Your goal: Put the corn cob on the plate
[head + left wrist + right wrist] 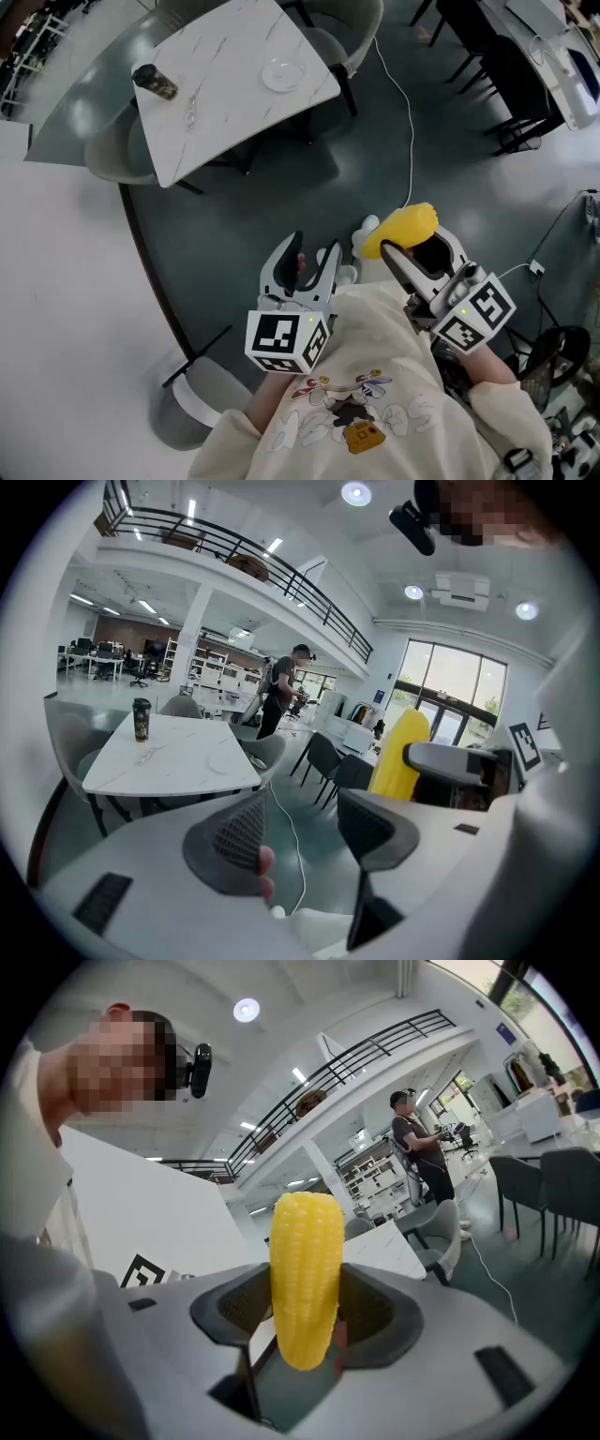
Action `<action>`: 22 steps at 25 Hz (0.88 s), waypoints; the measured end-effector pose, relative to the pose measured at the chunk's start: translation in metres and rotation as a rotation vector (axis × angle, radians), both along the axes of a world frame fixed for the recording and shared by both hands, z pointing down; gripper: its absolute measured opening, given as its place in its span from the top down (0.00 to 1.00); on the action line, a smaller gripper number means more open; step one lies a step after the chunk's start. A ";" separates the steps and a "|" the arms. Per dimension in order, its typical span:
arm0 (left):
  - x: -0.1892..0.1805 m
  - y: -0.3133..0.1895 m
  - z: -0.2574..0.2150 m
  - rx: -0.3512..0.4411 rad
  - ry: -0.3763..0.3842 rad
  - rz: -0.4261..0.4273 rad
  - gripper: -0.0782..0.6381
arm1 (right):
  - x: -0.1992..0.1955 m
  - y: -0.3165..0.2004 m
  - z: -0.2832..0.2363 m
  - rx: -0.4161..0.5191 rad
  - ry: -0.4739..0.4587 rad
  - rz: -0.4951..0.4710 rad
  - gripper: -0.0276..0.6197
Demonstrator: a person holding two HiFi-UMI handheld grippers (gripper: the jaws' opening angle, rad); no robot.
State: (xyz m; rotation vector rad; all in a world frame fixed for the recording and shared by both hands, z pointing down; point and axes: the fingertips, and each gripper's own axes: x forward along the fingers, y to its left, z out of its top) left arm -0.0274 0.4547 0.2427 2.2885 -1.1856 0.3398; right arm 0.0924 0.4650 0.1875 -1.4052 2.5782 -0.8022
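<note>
A yellow corn cob (306, 1279) stands upright between the pads of my right gripper (305, 1314), which is shut on it. In the head view the corn cob (405, 228) pokes out past that gripper (401, 251), held over the floor close to the person's body. My left gripper (314, 258) hangs beside it with its jaws open and nothing between them (305, 834). A clear glass plate (282, 73) lies on the white marble table (225, 103), far ahead of both grippers.
A dark cup (155, 82) stands at the table's left end. Grey chairs (349, 28) ring the table. A white cable (407, 112) runs across the dark floor. Dark desks (511, 75) are at the upper right. A person (280, 694) stands in the distance.
</note>
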 end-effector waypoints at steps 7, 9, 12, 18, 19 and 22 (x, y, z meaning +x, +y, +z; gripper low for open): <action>-0.030 0.047 0.007 -0.039 0.007 0.020 0.55 | -0.046 0.040 0.006 -0.039 0.017 -0.006 0.61; -0.033 0.053 0.005 -0.046 0.014 0.016 0.55 | -0.050 0.043 0.003 -0.039 0.028 -0.007 0.61; -0.030 0.059 0.004 -0.042 0.019 0.017 0.55 | -0.048 0.046 0.002 -0.036 0.021 0.001 0.61; -0.026 0.055 -0.003 -0.020 0.016 0.005 0.55 | -0.047 0.043 0.000 -0.019 0.081 0.009 0.61; -0.025 0.054 -0.002 -0.018 0.011 0.004 0.55 | -0.045 0.042 0.000 -0.018 0.103 0.012 0.61; -0.013 0.051 -0.002 -0.011 0.000 0.002 0.55 | -0.033 0.039 0.003 -0.019 0.133 0.017 0.61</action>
